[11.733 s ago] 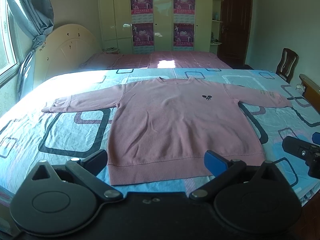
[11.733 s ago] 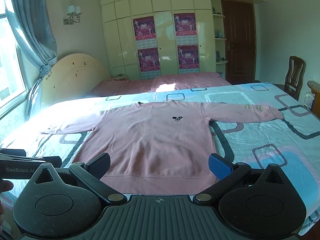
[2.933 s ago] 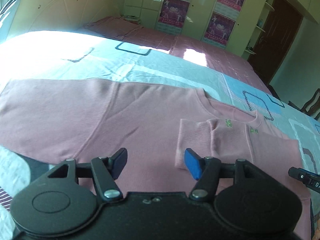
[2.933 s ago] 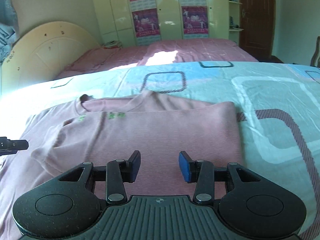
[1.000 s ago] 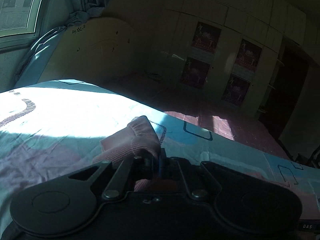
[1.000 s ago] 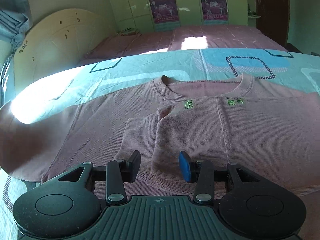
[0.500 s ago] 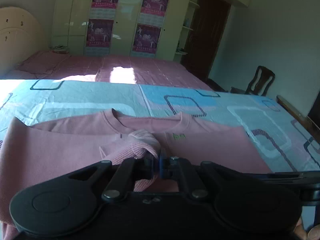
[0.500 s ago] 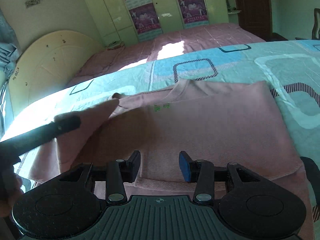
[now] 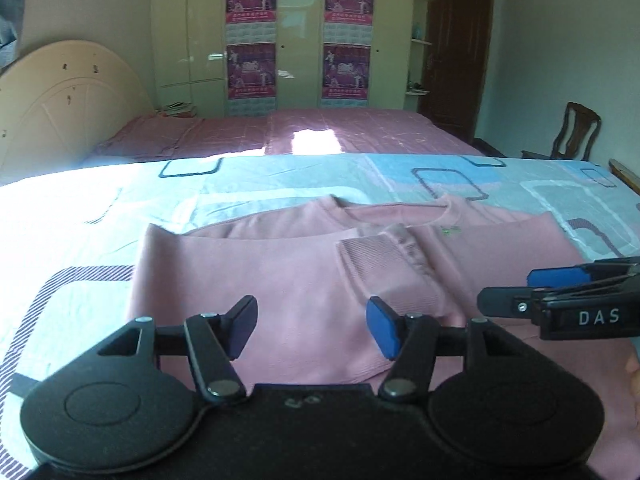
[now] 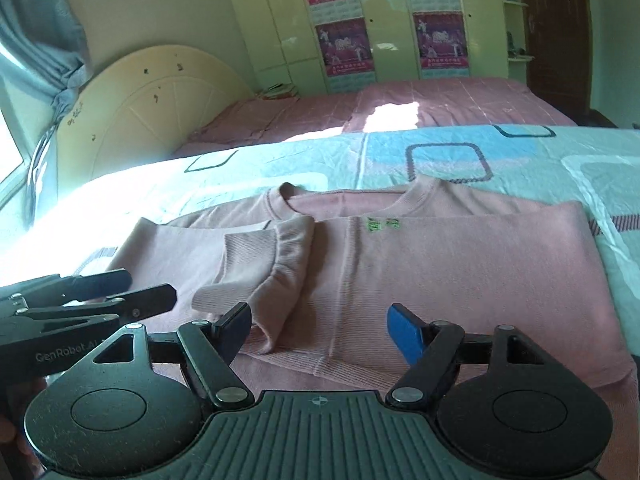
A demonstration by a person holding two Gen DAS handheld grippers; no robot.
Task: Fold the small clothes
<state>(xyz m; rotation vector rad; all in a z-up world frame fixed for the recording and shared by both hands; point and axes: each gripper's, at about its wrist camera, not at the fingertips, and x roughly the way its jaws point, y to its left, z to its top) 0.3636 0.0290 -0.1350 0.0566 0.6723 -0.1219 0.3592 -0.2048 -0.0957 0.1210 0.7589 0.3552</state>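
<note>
A pink sweatshirt lies flat on the bed, both sleeves folded in across its body; it also shows in the right wrist view. The left sleeve's ribbed cuff lies on the chest, and shows in the right wrist view. My left gripper is open and empty over the sweatshirt's lower part. My right gripper is open and empty over the hem. Each gripper shows in the other's view, the right one and the left one.
The bedsheet is light blue with dark square outlines. A second bed with a pink cover stands behind, then wardrobes with posters. A wooden chair and a dark door are at the right.
My left gripper has opened and let go of the left sleeve's cuff, which now lies on the chest. My right gripper has opened wider.
</note>
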